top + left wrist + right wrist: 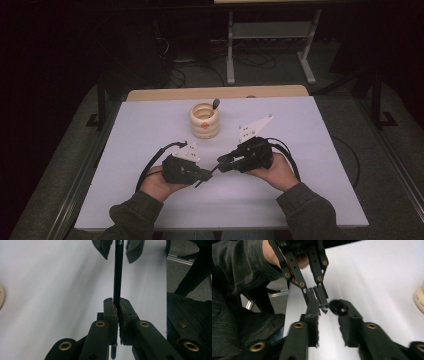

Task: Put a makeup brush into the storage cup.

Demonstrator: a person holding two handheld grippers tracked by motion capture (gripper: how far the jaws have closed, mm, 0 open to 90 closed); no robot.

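White tabletop fills the middle of the high view, with dark floor and a metal stand's legs beyond its far edge. Near the upper centre of the surface stands a cream ribbed holder, from which a dark-tipped stick leans out to the right.

Low in the frame, two sleeved forearms enter from the bottom edge. The left gripper sits just left of centre and the right gripper just right of centre, their tips meeting over the bare table.

In the left gripper view, the left gripper has its jaws pressed together on a slim black brush handle, which runs straight up the middle of the frame; the handle's lower end pokes out beneath the jaws. At the top edge the handle passes between the right gripper's two pads, which stand clear of it on either side.

In the right gripper view, the right gripper has its jaws apart. The brush's dark bristled end lies against the inner face of the jaw at frame right, while the jaw at frame left stands off from it. Beyond, in the upper centre, the left gripper is clamped on the handle.
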